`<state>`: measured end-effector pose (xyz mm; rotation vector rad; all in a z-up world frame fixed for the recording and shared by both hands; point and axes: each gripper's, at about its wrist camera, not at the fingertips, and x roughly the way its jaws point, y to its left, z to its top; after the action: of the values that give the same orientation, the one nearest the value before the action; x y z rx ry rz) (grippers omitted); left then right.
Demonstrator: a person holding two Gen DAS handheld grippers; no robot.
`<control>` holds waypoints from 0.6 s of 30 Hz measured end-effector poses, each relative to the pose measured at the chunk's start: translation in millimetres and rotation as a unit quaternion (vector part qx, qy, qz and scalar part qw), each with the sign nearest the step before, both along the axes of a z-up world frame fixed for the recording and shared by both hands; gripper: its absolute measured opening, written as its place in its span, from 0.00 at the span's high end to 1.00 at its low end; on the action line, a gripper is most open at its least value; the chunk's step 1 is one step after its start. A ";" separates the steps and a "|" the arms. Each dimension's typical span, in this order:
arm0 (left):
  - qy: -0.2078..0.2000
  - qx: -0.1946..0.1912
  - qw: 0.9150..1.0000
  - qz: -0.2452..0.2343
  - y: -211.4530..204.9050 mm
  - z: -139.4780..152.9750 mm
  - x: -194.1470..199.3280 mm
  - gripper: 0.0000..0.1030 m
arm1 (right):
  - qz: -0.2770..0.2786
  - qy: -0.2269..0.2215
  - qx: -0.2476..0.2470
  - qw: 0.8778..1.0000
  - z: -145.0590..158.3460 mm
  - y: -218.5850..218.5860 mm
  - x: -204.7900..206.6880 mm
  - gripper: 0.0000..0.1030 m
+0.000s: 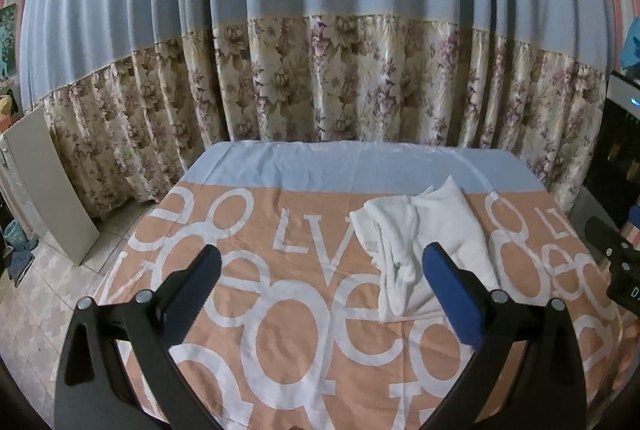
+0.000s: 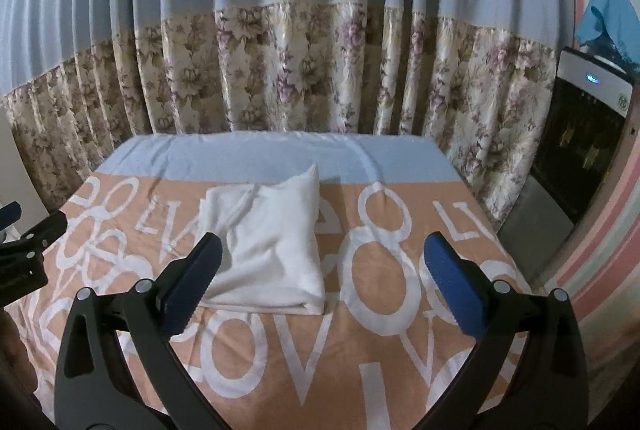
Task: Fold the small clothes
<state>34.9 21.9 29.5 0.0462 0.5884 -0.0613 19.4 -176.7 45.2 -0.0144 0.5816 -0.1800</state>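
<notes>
A folded white garment (image 2: pixel 266 250) lies on the peach lettered table cover (image 2: pixel 360 362), toward 11 o'clock from the right tongs (image 2: pixel 322 262) and 1 o'clock from the left tongs (image 1: pixel 320 270); both are spread wide, holding nothing. A floral curtain (image 1: pixel 340 81) hangs at 12 o'clock. Only the left view shows a leaning board (image 1: pixel 52 185) at 9 o'clock; the right view shows the black-fronted appliance (image 2: pixel 576 149) more fully at 2 o'clock.

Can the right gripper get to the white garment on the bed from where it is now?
Probably yes. The right gripper hovers with its jaws wide open, and the white garment lies just ahead on the patterned bedsheet with nothing between them. The left gripper is off to the side, also open.
</notes>
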 end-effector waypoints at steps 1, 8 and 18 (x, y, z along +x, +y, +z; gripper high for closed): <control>-0.001 -0.004 1.000 -0.001 0.8 2.0 -1.2 0.02 | -0.001 -0.003 -0.003 1.000 2.9 0.4 -1.5 0.03; -0.018 -0.004 1.000 0.010 2.7 18.1 -12.7 0.02 | -0.003 -0.019 0.005 1.000 17.4 -1.3 -9.5 0.03; -0.025 -0.001 1.000 0.011 1.1 21.0 -15.2 0.02 | -0.011 -0.019 0.001 1.000 20.0 -2.4 -9.1 0.03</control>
<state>19.8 23.0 50.5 0.0394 0.5396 -0.0384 10.3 -179.0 65.2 -0.0025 0.5440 -0.1999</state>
